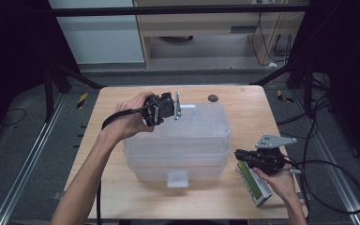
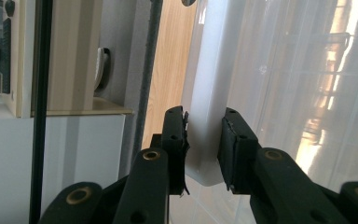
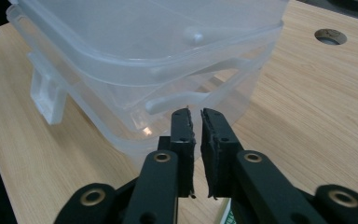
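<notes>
on the wooden table point(image 1: 243, 101), from above, one clear lidded bin point(image 1: 201, 140) lies long axis left to right; the left gripper point(image 1: 180, 110) is at its far edge, the right gripper point(image 1: 242, 154) just off its right end, over one green-faced box point(image 1: 254, 183). along the left gripper's jaws, both pads straddle a white latch point(image 2: 204, 126), seemingly grasping it. along the right gripper point(image 3: 196, 116), jaws nearly shut, empty; bin just beyond.
</notes>
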The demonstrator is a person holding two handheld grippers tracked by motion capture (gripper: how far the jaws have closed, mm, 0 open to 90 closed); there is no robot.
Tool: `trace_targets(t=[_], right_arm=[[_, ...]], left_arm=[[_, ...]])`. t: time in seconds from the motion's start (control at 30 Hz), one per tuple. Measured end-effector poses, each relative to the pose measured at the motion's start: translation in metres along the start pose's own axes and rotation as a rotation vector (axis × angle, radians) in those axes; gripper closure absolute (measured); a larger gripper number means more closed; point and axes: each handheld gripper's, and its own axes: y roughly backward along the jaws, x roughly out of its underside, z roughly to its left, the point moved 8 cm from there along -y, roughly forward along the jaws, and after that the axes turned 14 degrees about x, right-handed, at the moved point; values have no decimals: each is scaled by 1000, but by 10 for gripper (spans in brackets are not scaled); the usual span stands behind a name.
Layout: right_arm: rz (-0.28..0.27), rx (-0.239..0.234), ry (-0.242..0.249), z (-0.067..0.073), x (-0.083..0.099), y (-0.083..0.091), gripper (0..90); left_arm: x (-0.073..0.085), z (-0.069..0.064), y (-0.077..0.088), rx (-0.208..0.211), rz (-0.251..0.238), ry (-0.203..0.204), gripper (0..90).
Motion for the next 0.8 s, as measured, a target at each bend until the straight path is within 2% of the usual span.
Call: trace_targets(t=[0.13,0.33,0.8], right_arm=[[-7,-24,2,5,-3,0,900],[-18,-54,-14,9,-6,0,900],[-30,-64,-12,14,-12,-4,900]], left_arm=[[0,1,0,1,4,0,728],[0,4,-1,3,-1,5,727],[0,8,-2,11,-6,24,723]])
